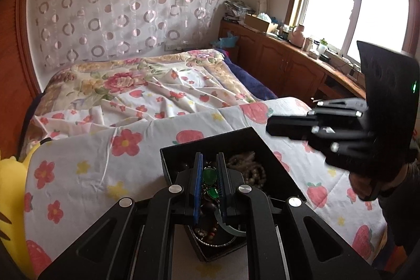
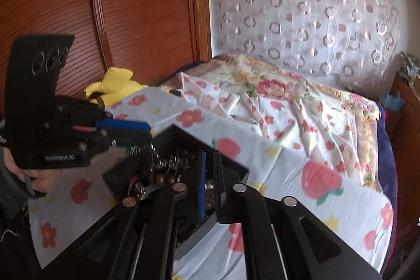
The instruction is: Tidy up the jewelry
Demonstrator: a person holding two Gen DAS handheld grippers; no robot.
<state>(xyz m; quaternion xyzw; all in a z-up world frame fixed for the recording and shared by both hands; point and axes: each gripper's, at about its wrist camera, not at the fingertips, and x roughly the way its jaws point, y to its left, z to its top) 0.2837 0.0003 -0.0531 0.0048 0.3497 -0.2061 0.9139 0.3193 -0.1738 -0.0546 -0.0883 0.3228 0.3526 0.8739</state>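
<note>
Black jewelry box (image 1: 265,148) open on a flower-and-strawberry print sheet (image 1: 86,169) spread over a raised surface, rumpled bed (image 1: 147,85) behind. Box crammed: brown bead strands (image 1: 249,169) toward the right side, darker wooden beads (image 2: 155,175) and metal bits tangled below. Left gripper (image 1: 210,164) down inside the box, blue-padded fingers (image 1: 198,175) drawn close on either side of a green-stone piece (image 1: 210,175); two green cabochons visible in the gap, one above the other, apparently linked in a metal setting. From the right wrist view, a chain or strand (image 2: 153,152) dangling from the left gripper's tips (image 2: 141,138) down into the heap, so most likely clenched on the green-stone piece and partly lifting it, trailing end not free of the tangle. Right gripper (image 2: 208,164) hovering over the box's near edge, fingers close together with a narrow gap and nothing seen between them. Step in hand, by judgement: picking one item out of the jumble for sorting. Next move likely calling for a slow, straight lift to let the dangling end slide clear, watching for snagged beads riding up with it; right gripper well placed to pin the box or hold down the bead mass. No separate tray or destination compartment visible in either view, so drop point unknown. Yellow plush toy (image 2: 115,85) at the bed's far edge, irrelevant.
</note>
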